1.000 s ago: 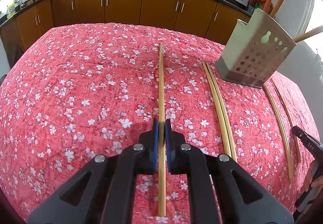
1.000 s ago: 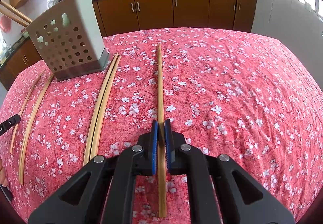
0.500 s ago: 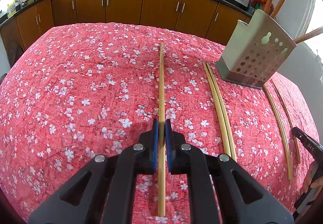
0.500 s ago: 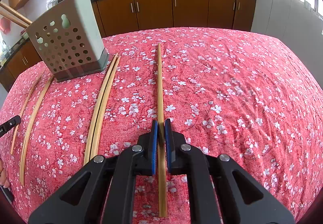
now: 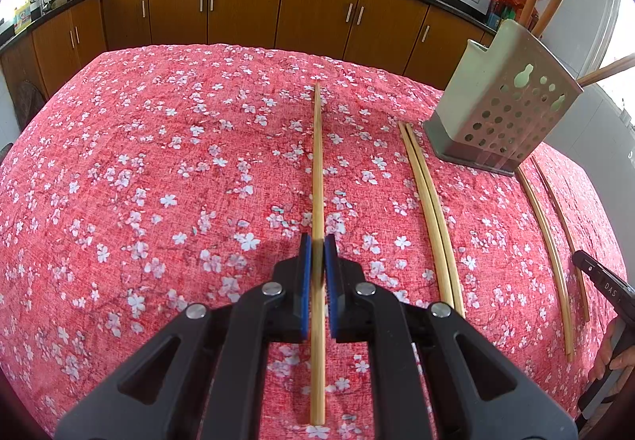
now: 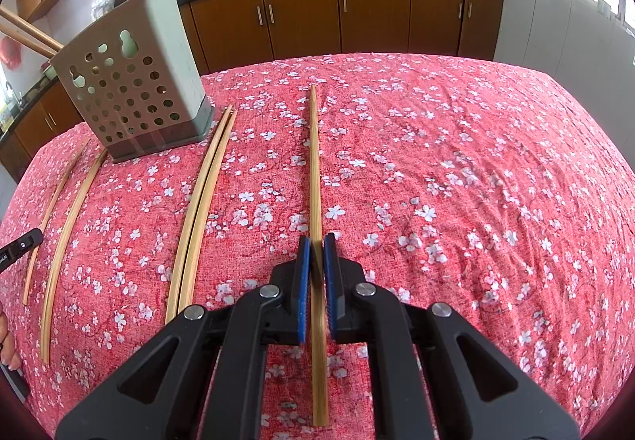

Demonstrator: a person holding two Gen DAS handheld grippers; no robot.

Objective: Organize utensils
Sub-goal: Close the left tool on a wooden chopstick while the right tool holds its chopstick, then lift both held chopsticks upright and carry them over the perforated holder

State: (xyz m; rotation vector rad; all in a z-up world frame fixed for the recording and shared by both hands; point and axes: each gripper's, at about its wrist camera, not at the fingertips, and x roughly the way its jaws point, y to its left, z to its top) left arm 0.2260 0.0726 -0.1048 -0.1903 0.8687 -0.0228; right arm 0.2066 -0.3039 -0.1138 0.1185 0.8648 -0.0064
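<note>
My left gripper (image 5: 317, 246) is shut on a bamboo chopstick (image 5: 317, 162) that points forward over the red flowered cloth. My right gripper (image 6: 316, 246) is shut on another bamboo chopstick (image 6: 314, 162), also pointing forward. A grey perforated utensil holder (image 5: 504, 102) stands at the right in the left wrist view and at the left in the right wrist view (image 6: 131, 82); wooden handles stick out of it. A pair of chopsticks (image 5: 430, 209) lies between the two held ones, also in the right wrist view (image 6: 202, 209). Two more chopsticks (image 5: 549, 253) lie beyond it, seen in the right wrist view (image 6: 63, 225) too.
The table carries a red flowered cloth (image 5: 139, 182). Brown kitchen cabinets (image 5: 238, 7) with a black counter, woks and bottles run behind it. Each gripper's black body edge shows at the side of the other view (image 5: 603, 285) (image 6: 20, 245).
Both grippers stay shut on their chopsticks. The views have hardly shifted; the holder sits a touch nearer the frame centre.
</note>
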